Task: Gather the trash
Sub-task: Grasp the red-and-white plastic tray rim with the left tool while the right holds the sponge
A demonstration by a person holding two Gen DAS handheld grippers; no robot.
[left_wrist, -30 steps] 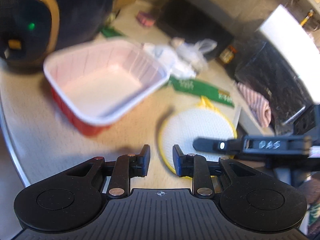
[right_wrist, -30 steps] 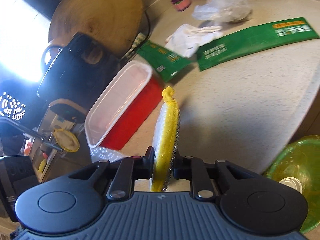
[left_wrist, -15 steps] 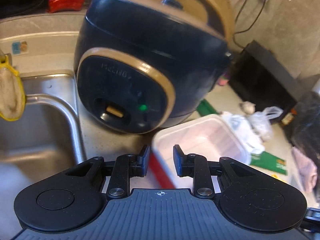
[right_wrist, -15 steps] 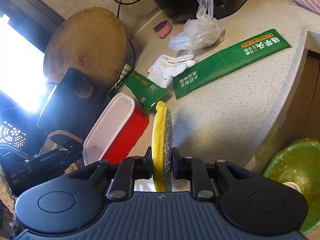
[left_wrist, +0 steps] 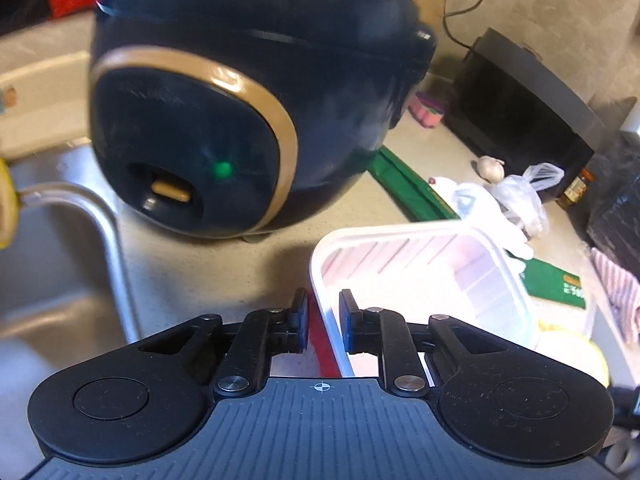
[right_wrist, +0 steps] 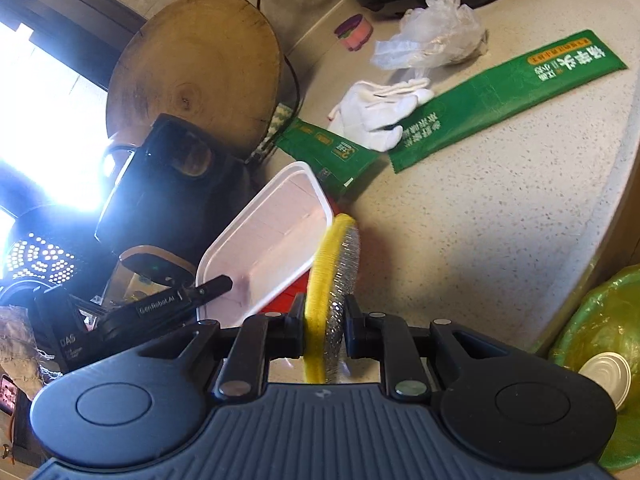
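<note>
A red plastic tray with a white inside [left_wrist: 432, 276] sits on the counter. My left gripper [left_wrist: 323, 312] straddles its near rim, one finger inside and one outside; jaws narrowly apart, grip unclear. The tray also shows in the right wrist view [right_wrist: 272, 240], with the left gripper's finger [right_wrist: 208, 286] over its rim. My right gripper [right_wrist: 323, 320] is shut on a round yellow-edged scouring pad [right_wrist: 332, 268], held on edge. Green wrappers [right_wrist: 504, 92], a white glove [right_wrist: 376, 112] and a clear plastic bag [right_wrist: 436, 36] lie on the counter.
A dark blue rice cooker [left_wrist: 240, 112] stands behind the tray, beside a steel sink [left_wrist: 52, 264]. A round wooden board [right_wrist: 196, 68] leans on the wall. A black appliance [left_wrist: 516, 96] stands at the back. A bin with a green bag [right_wrist: 604, 360] sits below the counter edge.
My left gripper swung from the pad towards the rice cooker and came down over the tray's near rim. My right gripper lifted the pad and drew back slightly.
</note>
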